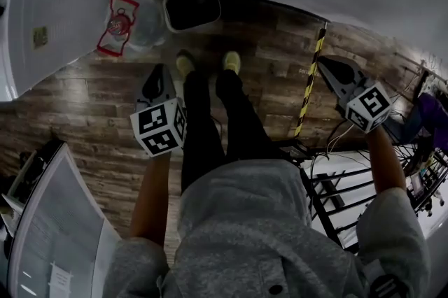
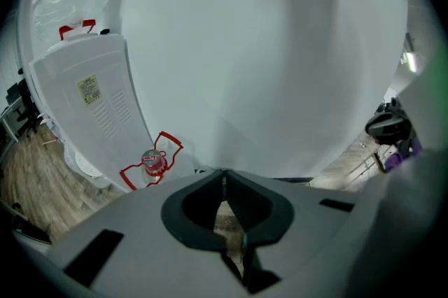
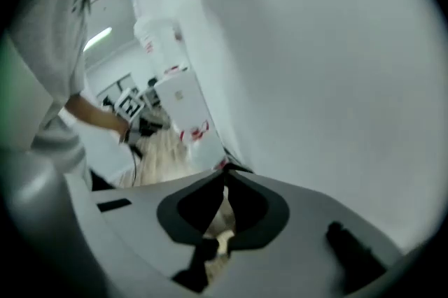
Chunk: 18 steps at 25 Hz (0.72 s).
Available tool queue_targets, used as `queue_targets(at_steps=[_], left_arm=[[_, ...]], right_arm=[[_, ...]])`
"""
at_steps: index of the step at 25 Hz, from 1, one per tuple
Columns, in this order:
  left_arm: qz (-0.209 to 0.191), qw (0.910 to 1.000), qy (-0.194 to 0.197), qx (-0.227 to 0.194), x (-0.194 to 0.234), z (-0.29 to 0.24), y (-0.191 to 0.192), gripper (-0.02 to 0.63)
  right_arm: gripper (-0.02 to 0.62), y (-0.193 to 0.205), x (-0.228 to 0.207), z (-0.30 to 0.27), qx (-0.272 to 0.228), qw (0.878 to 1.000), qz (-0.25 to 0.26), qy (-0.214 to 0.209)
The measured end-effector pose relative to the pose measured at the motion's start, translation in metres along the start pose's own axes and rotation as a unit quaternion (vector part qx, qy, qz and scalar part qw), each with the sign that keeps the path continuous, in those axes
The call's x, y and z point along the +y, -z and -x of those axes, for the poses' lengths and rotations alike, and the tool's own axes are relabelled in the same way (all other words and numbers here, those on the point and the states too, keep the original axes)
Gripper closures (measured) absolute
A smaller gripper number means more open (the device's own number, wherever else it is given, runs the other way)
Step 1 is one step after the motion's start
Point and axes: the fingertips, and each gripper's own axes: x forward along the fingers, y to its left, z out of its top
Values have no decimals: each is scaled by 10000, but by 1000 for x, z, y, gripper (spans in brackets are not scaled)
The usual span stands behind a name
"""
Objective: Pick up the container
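The container is a clear plastic jug (image 1: 126, 22) with a red cap and a red carrying handle. It lies on the wood floor by the wall, beside a white appliance (image 1: 42, 31). My left gripper (image 1: 159, 70) hangs shut and empty over the floor, a little right of and nearer than the jug. In the left gripper view the jug (image 2: 151, 164) shows low left of the shut left gripper (image 2: 224, 175), well apart from it. My right gripper (image 1: 324, 61) is held out at the far right, also shut and empty, and the right gripper (image 3: 227, 171) faces the white wall.
A dark bin with a white rim (image 1: 192, 8) stands against the wall right of the jug. A yellow-black striped pole (image 1: 309, 80) and a black metal rack (image 1: 334, 200) are at the right. The person's legs and yellow shoes (image 1: 232, 61) stand between the grippers.
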Motion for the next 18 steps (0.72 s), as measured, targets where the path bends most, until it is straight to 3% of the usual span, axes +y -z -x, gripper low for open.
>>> queue_targets(at_steps=[2,4,8,10,13,18], left_arm=[[20,10000,45,34,-2,-6,2,589],[80,9998,159,43,-5,-16,3,588],[121,9996,233,42,-7,-33,8,583],[187,9995,253,72,-7,-39,12,533],[316,9992,201,166,2,-54,16,491],[350,9984,177,396,11,-82,32,472]], right_arm=[[567,-26,19,-46,-698,9949,-723,-84],[566,-41,41,-90,-912,9906,-950,-374],[563,-57,72,-149,-891,9910,-650,-764],[536,-65,80,-164,-970,9894,-622,-882],[492,-81,78,-187,-1123,9868,-740,-901],[485,-78,74,-212,-1035,9869,-898,-849]])
